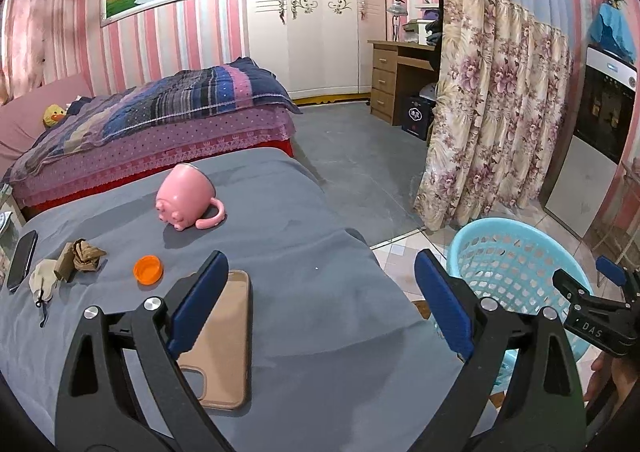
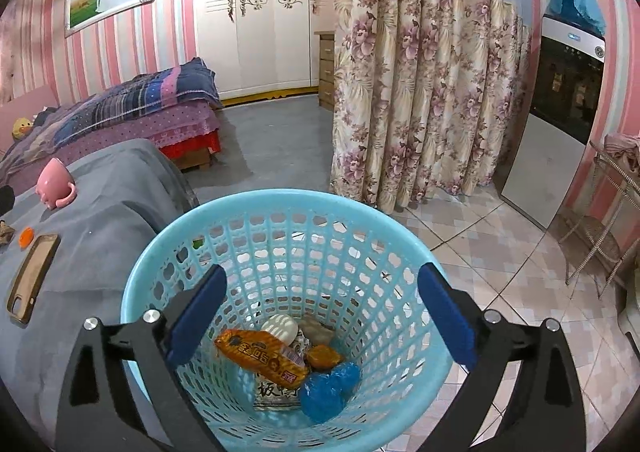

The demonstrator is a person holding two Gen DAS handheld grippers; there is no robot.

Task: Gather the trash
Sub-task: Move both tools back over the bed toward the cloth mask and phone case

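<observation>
My left gripper [image 1: 320,264] stands open over the grey-covered table [image 1: 312,219], with nothing between its fingers. Left of it lie an orange cap [image 1: 148,270] and a crumpled brown paper [image 1: 85,255]. My right gripper [image 2: 323,272] hangs open and empty above the light blue basket [image 2: 280,197]. In the basket lie an orange snack wrapper [image 2: 260,358], a blue plastic wad [image 2: 328,388], a white lump [image 2: 280,326] and other scraps. The left wrist view shows the basket [image 1: 516,272] on the floor beside the table's right edge, with the right gripper [image 1: 588,276] over it.
A tan phone case [image 1: 224,340] lies under my left finger. A pink mug [image 1: 185,195] lies tipped further back. A black phone [image 1: 22,260] and a beige pouch [image 1: 44,280] sit at the table's left. Behind stand a bed [image 1: 160,123] and a floral curtain [image 1: 492,111].
</observation>
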